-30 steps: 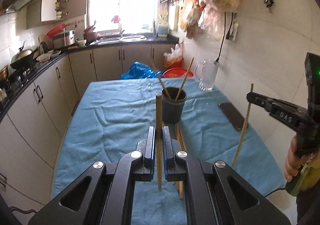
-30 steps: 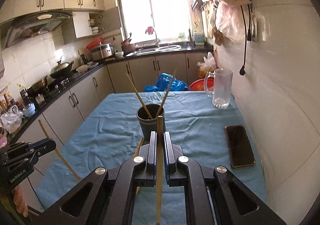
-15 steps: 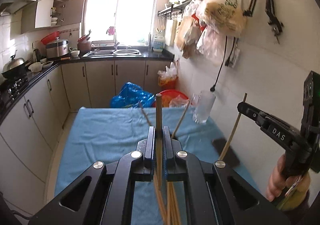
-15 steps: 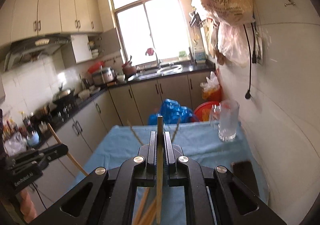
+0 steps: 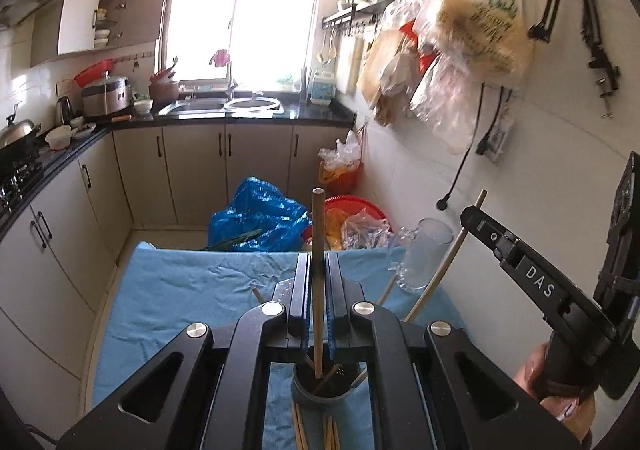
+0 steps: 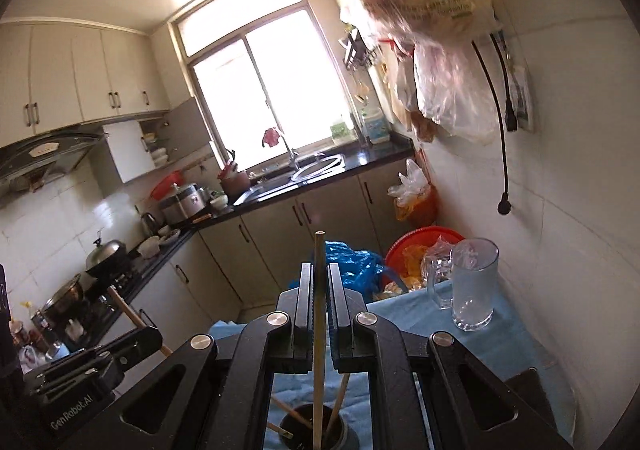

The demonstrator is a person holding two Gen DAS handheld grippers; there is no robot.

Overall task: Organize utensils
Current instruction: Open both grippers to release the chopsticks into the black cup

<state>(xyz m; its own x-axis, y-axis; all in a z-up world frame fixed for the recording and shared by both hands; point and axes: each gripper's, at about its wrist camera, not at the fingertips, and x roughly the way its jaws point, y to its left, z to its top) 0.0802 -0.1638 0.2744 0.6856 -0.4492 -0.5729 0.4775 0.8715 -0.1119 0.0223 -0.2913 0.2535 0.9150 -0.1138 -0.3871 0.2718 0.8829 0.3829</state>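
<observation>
Chopsticks are what you are sorting, and the dark holder cup [image 5: 320, 390] on the blue cloth [image 5: 180, 302] is your landmark: it already has a few sticks leaning inside it. Your left gripper [image 5: 318, 290] is clamped on one chopstick [image 5: 317, 250], held upright with its lower tip right over the cup mouth. Your right gripper [image 6: 319, 302] is likewise clamped on another chopstick [image 6: 319, 290], its tip also at the cup's opening. Neither stick is released yet, so both drops remain. Loose chopsticks [image 5: 316, 430] lie on the cloth just beside the cup, nearer you, and by my reading those come after.
</observation>
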